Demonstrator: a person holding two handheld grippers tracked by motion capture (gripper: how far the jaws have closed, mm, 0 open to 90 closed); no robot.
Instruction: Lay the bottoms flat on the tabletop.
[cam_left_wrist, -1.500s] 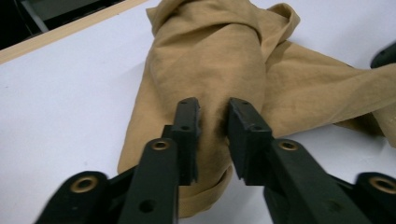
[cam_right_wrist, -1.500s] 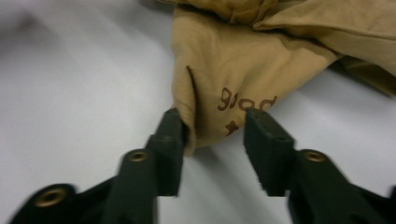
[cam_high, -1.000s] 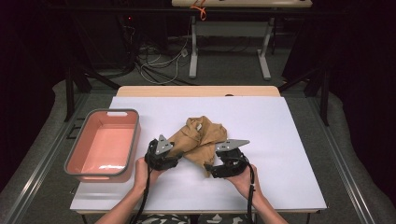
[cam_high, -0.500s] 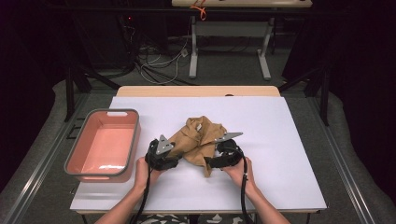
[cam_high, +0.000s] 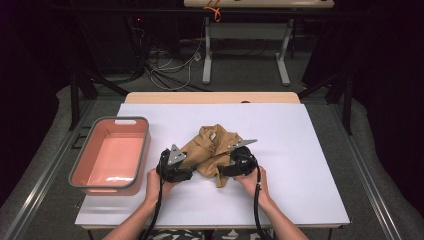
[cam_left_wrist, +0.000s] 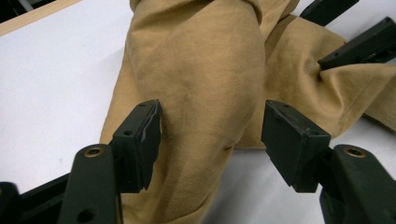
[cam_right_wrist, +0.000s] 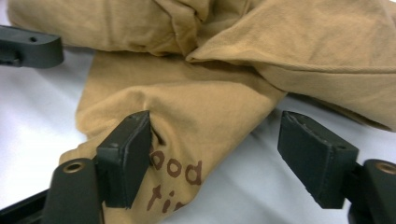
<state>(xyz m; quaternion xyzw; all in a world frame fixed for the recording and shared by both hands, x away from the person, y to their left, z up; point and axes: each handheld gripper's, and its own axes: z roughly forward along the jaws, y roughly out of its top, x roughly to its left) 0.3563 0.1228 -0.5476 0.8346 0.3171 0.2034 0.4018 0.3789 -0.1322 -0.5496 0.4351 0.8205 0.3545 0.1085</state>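
Right claw shifted in toward 9 o'clock | both spread, straddling tan garment folds; left claw unmoved | grip probably imminent | tabletop

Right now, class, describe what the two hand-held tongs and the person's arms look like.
Both tongs, left and right, are black, each topped by a grey three-cornered plate, with a black cable trailing back along the forearm. Their jaws end in blocky dark pads fixed by brass-coloured rivets. The forearms are bare, no sleeves.
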